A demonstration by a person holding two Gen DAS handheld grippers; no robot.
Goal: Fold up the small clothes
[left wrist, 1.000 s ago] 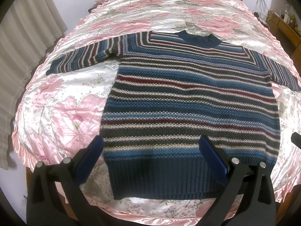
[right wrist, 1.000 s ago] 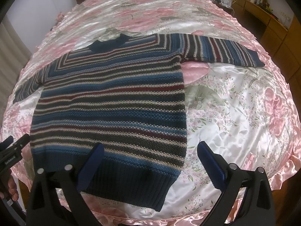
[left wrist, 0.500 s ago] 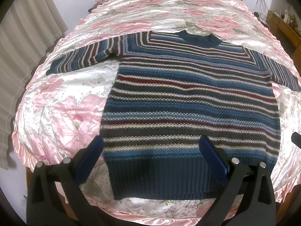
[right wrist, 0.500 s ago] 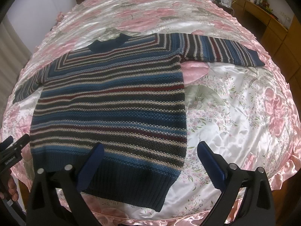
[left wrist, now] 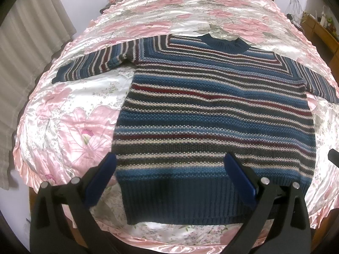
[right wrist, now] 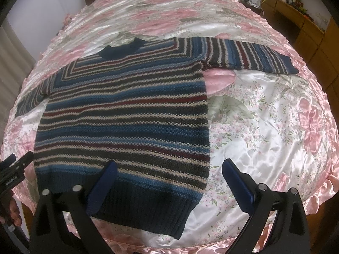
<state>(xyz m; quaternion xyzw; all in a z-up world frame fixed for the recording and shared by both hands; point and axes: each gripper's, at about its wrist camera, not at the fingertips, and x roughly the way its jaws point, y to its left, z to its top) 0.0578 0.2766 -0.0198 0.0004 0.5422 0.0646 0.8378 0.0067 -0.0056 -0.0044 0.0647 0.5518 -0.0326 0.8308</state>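
Partly cropped: sweater's (left wrist: 214, 116) right sleeve (left wrist: 322, 86).

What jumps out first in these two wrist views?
The striped knit sweater dominates: it lies flat and unfolded, sleeves spread, on the bed's shiny pink floral bedspread, with its dark ribbed hem nearest the cameras. Next come the blue-padded fingers: the left gripper hangs open over the hem, the right gripper open over the sweater's right hem corner.
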